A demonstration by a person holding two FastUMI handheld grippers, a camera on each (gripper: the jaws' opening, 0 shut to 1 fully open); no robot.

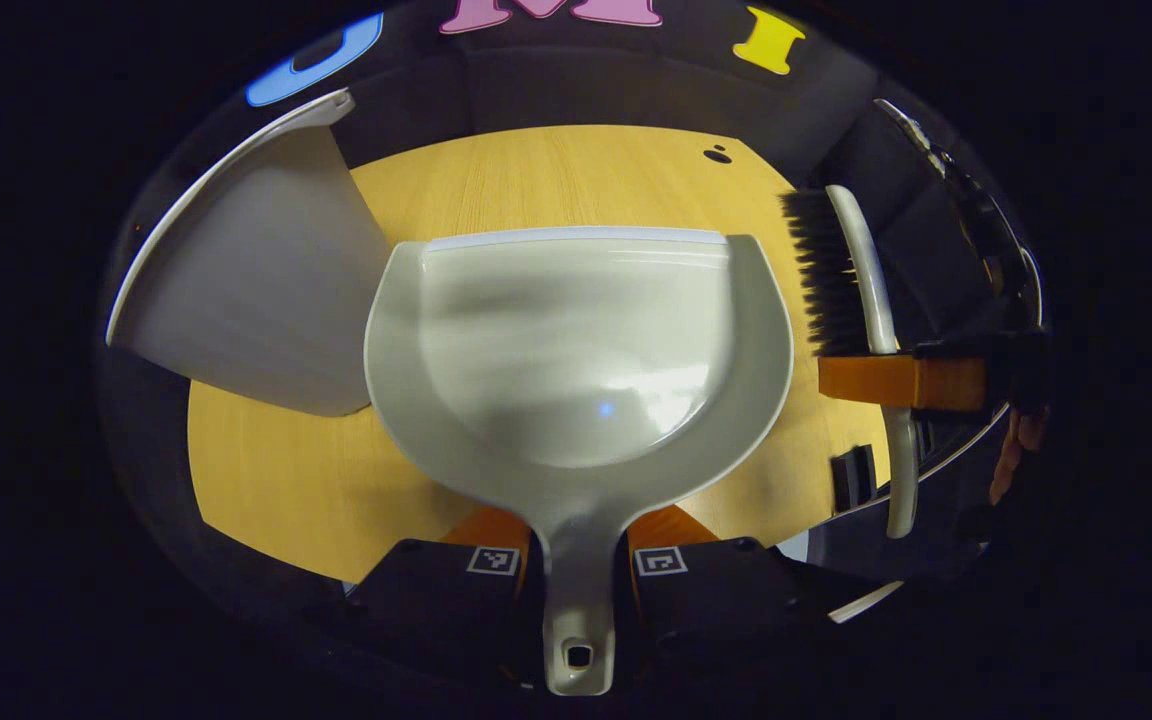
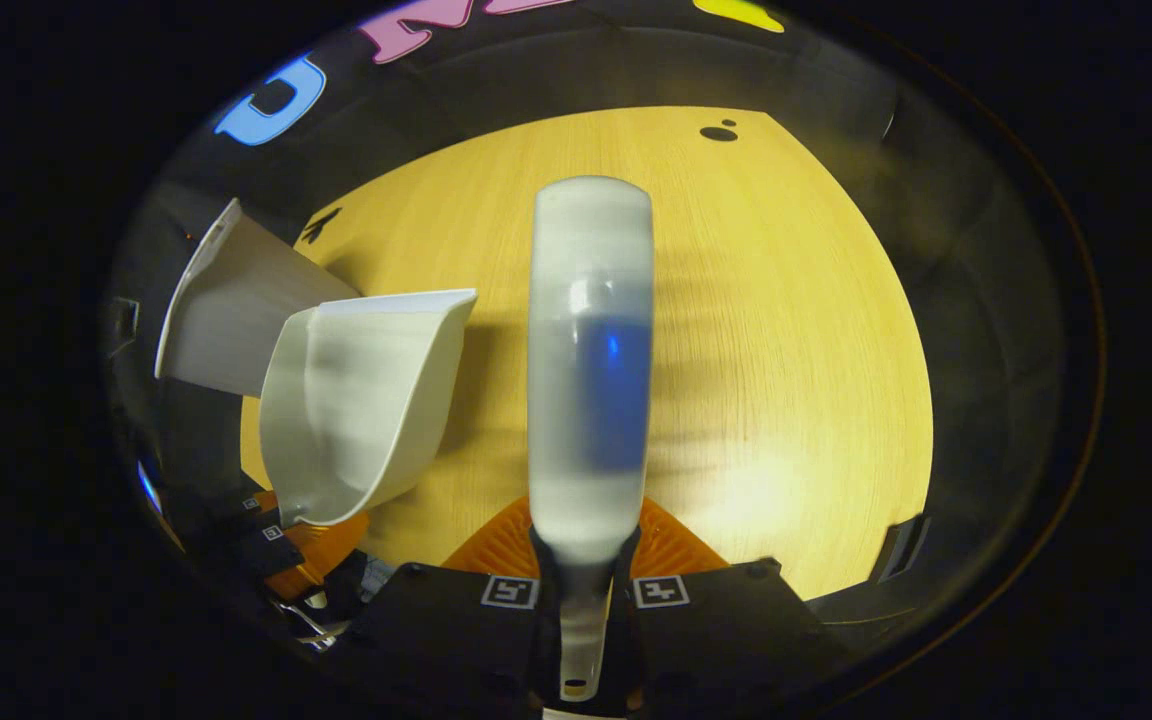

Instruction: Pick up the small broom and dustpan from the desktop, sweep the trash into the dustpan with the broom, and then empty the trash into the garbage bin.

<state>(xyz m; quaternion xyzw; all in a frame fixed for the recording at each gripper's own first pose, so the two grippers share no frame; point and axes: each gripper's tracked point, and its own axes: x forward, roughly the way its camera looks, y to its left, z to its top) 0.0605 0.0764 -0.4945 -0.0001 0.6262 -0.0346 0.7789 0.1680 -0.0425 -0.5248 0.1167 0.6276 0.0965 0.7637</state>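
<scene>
Both sets of jaws were clamped: we saw the left gripper pinching the handle of the dustpan, and the right gripper pinching the handle of the broom. In the left gripper view, the dustpan's pan was held above the wooden bench, its mouth facing away, with the garbage bin tilted just beside it on the left. The broom's dark bristles pointed toward the dustpan from the right
</scene>
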